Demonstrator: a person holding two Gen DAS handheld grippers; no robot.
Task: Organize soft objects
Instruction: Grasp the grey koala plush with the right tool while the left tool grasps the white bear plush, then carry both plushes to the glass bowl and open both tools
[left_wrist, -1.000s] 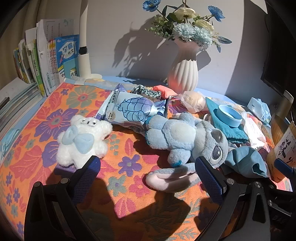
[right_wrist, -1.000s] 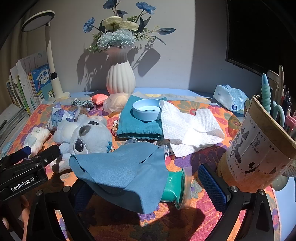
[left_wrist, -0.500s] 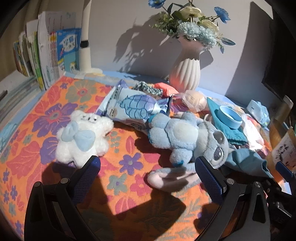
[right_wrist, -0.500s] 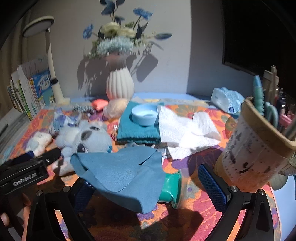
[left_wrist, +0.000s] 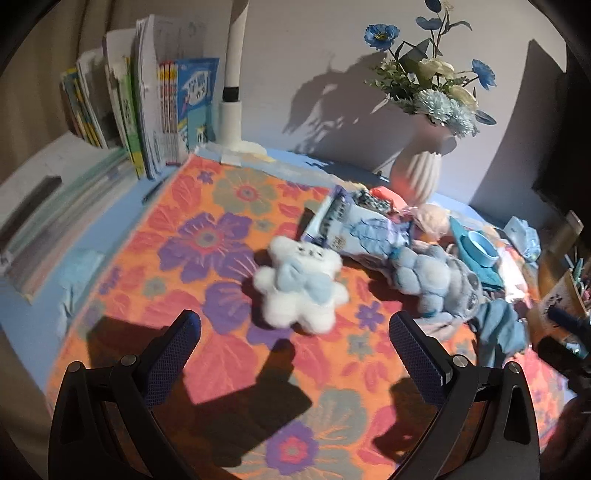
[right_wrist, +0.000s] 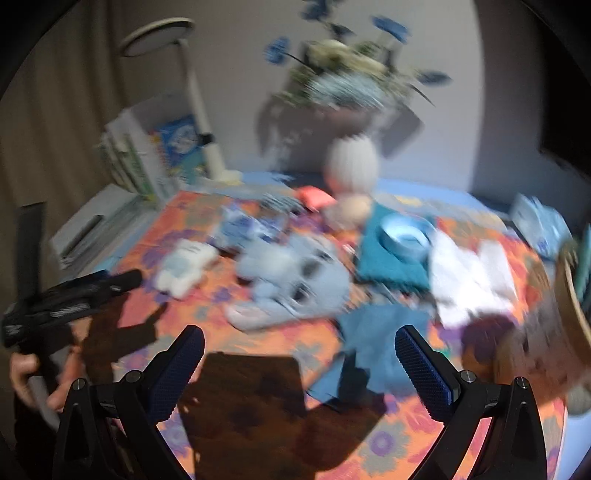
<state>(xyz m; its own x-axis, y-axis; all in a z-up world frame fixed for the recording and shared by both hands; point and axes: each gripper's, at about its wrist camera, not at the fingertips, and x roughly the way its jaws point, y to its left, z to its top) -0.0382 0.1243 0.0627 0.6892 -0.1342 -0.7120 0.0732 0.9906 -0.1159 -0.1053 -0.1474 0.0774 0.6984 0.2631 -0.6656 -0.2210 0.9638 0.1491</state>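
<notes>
Right wrist view motion-blurred — flowers (right_wrist: 343, 70) smeared; pen holder (right_wrist: 570, 295) cut by edge.

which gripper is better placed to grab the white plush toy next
Left. The left gripper is open with the white plush toy lying straight ahead between its fingers. The right gripper is also open, but faces the blue cloth, with the toy far off to its left.

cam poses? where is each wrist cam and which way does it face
Left wrist: on the left tongs, above the floral cloth, facing the white plush and the books; its own two open fingers show.
Right wrist: on the right tongs, raised, blurred, facing the vase; its open fingers show, plus the left tongs and a hand.
Shared: white plush, blue plush, vase.
</notes>
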